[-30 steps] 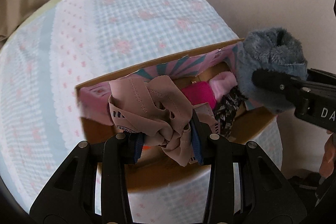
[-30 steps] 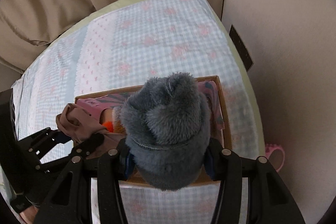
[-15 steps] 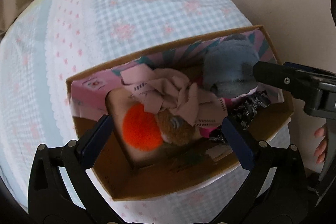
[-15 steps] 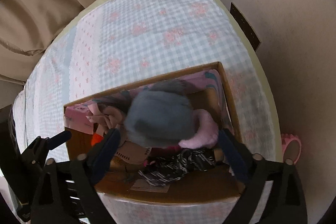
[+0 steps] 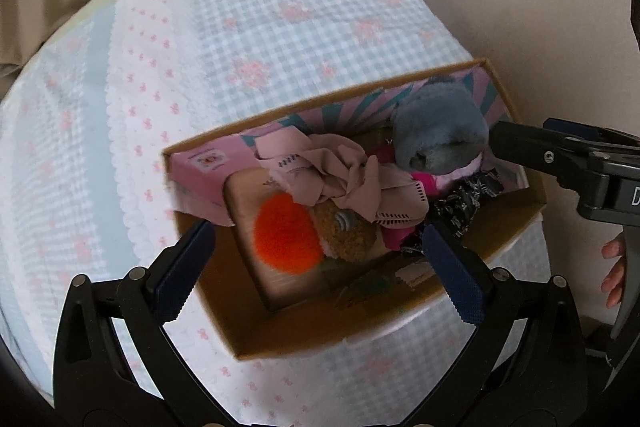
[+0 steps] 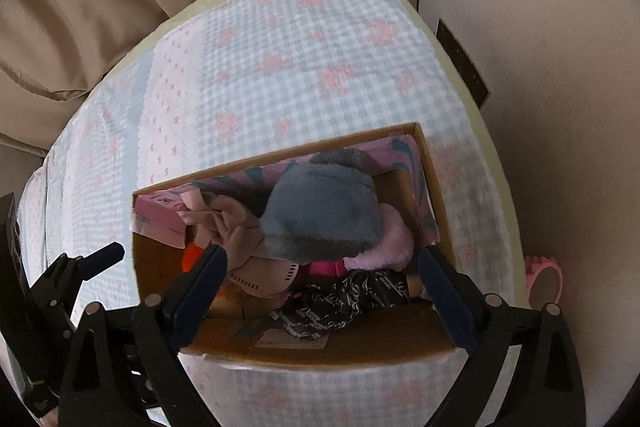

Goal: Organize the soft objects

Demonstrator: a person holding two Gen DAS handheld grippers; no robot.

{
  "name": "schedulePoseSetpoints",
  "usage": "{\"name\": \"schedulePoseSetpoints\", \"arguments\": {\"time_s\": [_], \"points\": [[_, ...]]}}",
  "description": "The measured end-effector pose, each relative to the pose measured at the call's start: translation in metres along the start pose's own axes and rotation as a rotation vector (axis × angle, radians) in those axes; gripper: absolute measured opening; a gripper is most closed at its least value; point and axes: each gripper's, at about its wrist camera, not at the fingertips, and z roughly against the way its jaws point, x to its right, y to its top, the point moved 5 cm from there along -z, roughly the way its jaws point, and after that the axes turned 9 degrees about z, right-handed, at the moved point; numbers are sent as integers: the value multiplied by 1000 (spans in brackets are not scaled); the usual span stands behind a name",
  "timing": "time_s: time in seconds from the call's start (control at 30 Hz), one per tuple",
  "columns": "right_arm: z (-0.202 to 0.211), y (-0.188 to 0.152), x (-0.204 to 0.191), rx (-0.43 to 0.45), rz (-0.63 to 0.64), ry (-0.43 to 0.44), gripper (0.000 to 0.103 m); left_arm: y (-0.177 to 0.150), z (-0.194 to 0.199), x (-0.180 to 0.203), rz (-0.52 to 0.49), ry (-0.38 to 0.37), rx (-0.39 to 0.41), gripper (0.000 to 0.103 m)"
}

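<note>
Grey plush (image 6: pixel 320 211) in box (image 6: pixel 434 187), below splayed right gripper (image 6: pixel 320 281).

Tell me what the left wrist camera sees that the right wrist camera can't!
Only the left wrist view shows the brown knitted thing beside the orange pompom, and a person's fingers. Only the right wrist view shows the pink roll by the wall. Both show the cardboard box, the grey fluffy item, the beige cloth and open grippers, left and right.
</note>
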Motion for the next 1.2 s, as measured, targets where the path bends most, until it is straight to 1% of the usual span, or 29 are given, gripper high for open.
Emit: {"name": "schedulePoseSetpoints", "arguments": {"time_s": [0.13, 0.27, 0.4, 0.43, 0.47, 0.57, 0.6, 0.67, 0.73, 0.83, 0.97, 1.1, 1.2], "points": [[35, 0, -20, 47, 30, -11, 95, -1, 38, -15, 26, -6, 51, 103], [81, -1, -51, 113, 77, -22, 95, -5, 96, -36, 51, 4, 139, 103], [134, -2, -90, 205, 127, -43, 95, -7, 170, -66, 94, 22, 265, 103], [153, -3, -107, 243, 152, -53, 95, -8, 192, -76, 114, 26, 304, 103], [165, -3, -118, 269, 167, -59, 95, -10, 205, -82, 125, 29, 327, 103], [208, -4, -160, 355, 221, -64, 95, -19, 260, -106, 163, 52, 434, 103], [216, -5, -169, 372, 232, -68, 95, -24, 283, -117, 174, 69, 485, 103], [240, -9, -196, 425, 258, -77, 95, -31, 309, -130, 185, 88, 543, 103], [256, -12, -215, 463, 266, -79, 95, -42, 337, -149, 206, 94, 602, 103], [273, -22, -240, 511, 281, -99, 95, -58, 362, -174, 242, 91, 651, 103], [281, -35, -265, 556, 313, -118, 95, -83, 382, -200, 283, 100, 701, 103], [284, -46, -280, 587, 310, -121, 95, -103, 393, -211, 298, 107, 744, 103], [285, -52, -283, 594, 308, -126, 95, -111, 399, -215, 298, 110, 761, 103]]}}
